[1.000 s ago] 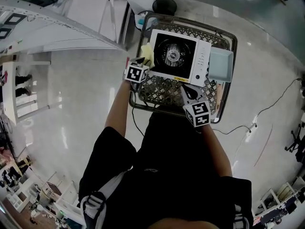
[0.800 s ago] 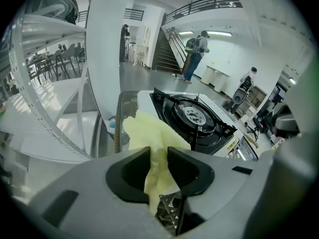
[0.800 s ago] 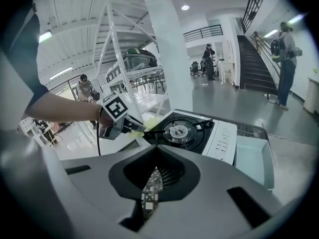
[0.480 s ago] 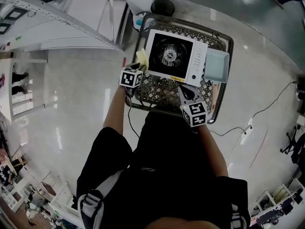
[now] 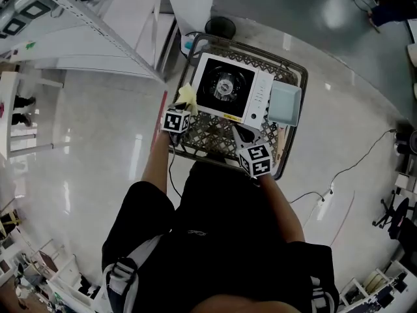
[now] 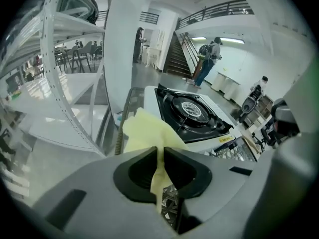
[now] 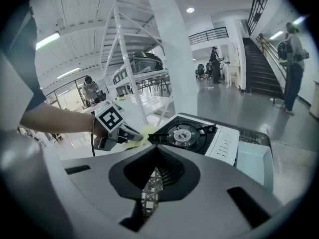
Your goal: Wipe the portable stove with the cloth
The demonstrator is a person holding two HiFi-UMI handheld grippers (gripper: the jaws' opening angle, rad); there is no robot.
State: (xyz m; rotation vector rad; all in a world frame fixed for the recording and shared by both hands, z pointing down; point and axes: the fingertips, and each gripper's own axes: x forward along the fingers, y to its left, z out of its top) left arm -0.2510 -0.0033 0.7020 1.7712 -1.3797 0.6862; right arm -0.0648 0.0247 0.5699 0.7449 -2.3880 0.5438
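The left gripper [image 6: 158,152] is gripping a yellow cloth [image 6: 147,133], with its jaws clenched on a fold that is sticking up and spreading out above them. In the head view the cloth [image 5: 187,96] is hanging just beside the left edge of the stove [image 5: 225,87], near the corner closest to the person. It seems to be brushing that corner, but the angle is too poor to be sure.

The white stove, with its black top and round burner [image 6: 192,109], is lying flat on a wire basket [image 5: 210,133] that is standing on a glossy floor [image 5: 98,149]. A pale blue tray [image 5: 285,104] is sitting in the basket, just beside the stove's control side.

The right gripper [image 7: 153,152] is hovering over the near part of the basket, short of the stove's front edge. Its jaws are pressed nearly together and are grasping nothing; only basket mesh is showing through the thin slit between them. From the right gripper view, the left gripper [image 7: 130,133] is pointing the cloth [image 7: 142,133] at the stove [image 7: 199,136].
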